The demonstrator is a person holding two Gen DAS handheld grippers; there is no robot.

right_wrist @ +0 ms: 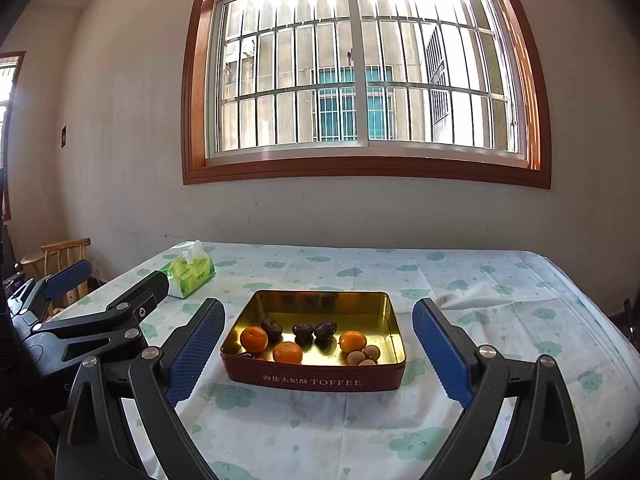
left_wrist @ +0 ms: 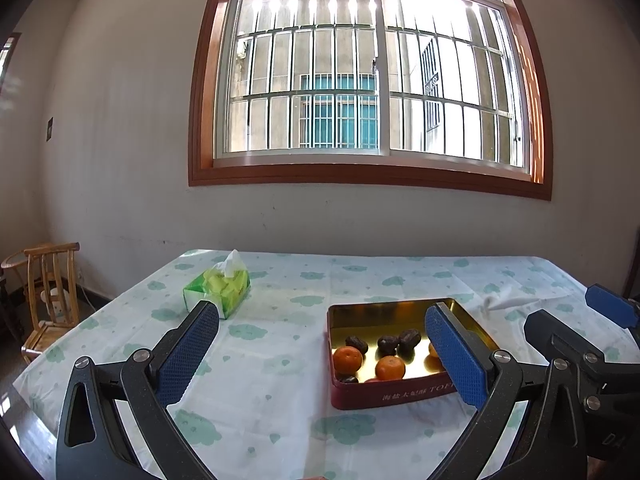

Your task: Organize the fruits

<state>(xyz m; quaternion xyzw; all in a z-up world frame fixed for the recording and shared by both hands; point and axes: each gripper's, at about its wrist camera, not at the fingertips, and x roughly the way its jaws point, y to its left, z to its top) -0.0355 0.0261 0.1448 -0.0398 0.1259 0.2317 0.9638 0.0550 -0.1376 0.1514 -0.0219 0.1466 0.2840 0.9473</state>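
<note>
Both grippers, left gripper (left_wrist: 322,352) and right gripper (right_wrist: 318,346), hang spread and empty. Fruits lie in toffee tin (right_wrist: 312,380), mid-table, tangerines (right_wrist: 287,352) at 6 o'clock. Judgement: descend vertically, straddle one tangerine, avoid the tin's wall

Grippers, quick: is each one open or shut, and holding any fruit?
Left gripper: open, holding nothing.
Right gripper: open, holding nothing.

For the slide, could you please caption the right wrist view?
Open right tongs frame a red toffee tin of tangerines and dried dates on a cloud-print tablecloth.
</note>
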